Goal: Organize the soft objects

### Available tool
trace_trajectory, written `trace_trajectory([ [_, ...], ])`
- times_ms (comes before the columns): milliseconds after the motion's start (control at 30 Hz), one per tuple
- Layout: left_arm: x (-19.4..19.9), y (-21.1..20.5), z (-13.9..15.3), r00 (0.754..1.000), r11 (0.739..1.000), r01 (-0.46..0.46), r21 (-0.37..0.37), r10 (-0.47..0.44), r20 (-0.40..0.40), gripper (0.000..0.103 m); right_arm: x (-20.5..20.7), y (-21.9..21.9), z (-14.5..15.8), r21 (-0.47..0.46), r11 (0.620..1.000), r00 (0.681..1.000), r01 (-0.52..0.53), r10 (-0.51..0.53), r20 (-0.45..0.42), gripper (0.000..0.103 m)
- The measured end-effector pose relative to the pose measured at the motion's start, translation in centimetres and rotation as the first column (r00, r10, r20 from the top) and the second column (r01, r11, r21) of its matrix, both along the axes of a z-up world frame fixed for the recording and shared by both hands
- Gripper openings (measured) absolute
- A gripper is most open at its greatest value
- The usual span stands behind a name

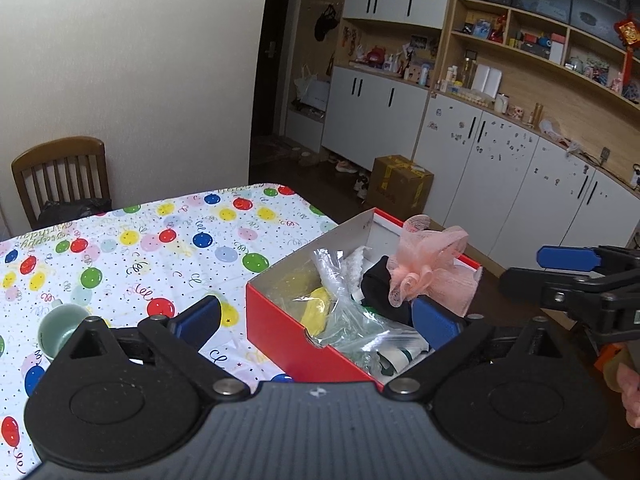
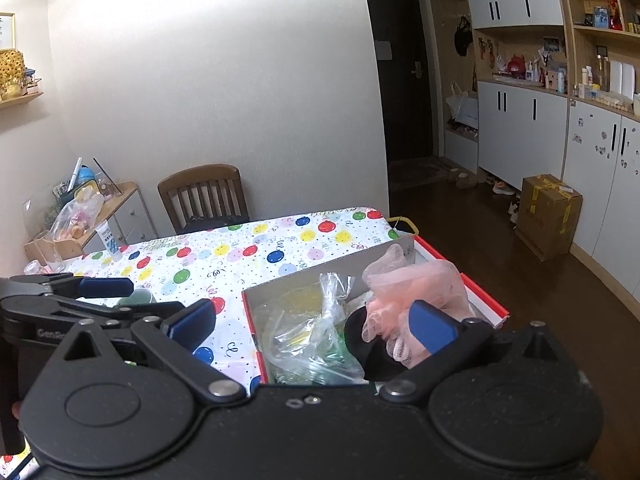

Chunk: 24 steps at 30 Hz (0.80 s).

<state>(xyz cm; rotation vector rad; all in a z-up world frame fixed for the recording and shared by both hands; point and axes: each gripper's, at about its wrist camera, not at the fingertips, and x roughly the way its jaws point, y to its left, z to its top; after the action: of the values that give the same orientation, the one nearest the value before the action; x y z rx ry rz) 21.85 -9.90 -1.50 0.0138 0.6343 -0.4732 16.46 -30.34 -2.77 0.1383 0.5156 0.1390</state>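
A red shoebox (image 1: 280,332) with a white inside stands at the right edge of the balloon-print table (image 1: 140,248). In it lie a pink mesh bow (image 1: 432,268), a black soft item (image 1: 380,288), a yellow piece (image 1: 318,312) and crumpled clear plastic bags (image 1: 352,328). My left gripper (image 1: 316,320) is open just above the box's near side, with nothing pressed between its pads. My right gripper (image 2: 314,324) is open too, over the same box (image 2: 486,300), its right finger in front of the pink mesh bow (image 2: 420,284). Each gripper shows in the other's view: right gripper (image 1: 552,276), left gripper (image 2: 120,298).
A pale green cup (image 1: 60,332) lies on its side on the table, left of the box. A wooden chair (image 2: 204,192) stands at the table's far end beside a cluttered side shelf (image 2: 80,216). A cardboard box (image 2: 548,212) sits on the dark floor by white cabinets (image 2: 520,120).
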Motion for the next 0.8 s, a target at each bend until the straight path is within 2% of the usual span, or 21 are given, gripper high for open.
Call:
trace_trajectory([
  [267,-2.3,0.6,0.2,0.999,1.000,0.020,0.002,-0.020,0.034,0.102,-1.1,1.1,-0.7,-0.005,1.000,1.000,0.017,-0.017,0.008,0.103],
  [800,-4.1,0.9,0.1,0.997,0.999,0.031,0.008,-0.031,0.073,0.102,-2.4,2.0,-1.5,-0.012,1.000,1.000,0.025,-0.025,0.000,0.103],
])
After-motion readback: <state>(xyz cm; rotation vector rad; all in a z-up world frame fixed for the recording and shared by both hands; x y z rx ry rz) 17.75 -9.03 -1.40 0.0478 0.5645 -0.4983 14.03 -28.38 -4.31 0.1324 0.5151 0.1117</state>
